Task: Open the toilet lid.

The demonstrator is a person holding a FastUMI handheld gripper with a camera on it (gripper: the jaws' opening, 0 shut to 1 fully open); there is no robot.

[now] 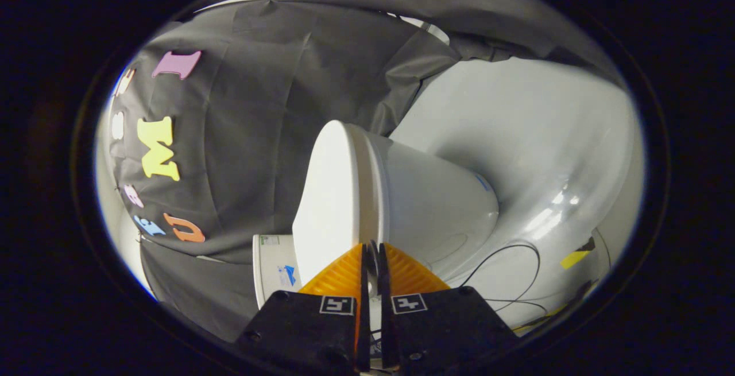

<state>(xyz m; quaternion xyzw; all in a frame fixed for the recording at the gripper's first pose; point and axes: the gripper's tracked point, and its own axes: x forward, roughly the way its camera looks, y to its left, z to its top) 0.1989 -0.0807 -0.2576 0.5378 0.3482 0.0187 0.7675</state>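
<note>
Jaws of the gripper point(372, 258) nearly pressed together, pinching at the edge of the toilet lid point(333, 204), whose long axis runs straight ahead beyond them, bowl point(436, 204) alongside.

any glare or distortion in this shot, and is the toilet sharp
Gripper view: fisheye bends and tilts the toilet lid and bowl; both fairly sharp; bright glare streaks on the white floor; the tongs nearly closed at the lid's edge.

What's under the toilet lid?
The lid lies closed on the seat and bowl, hiding the inside. The gripper, nearly shut, meets the lid's edge.
</note>
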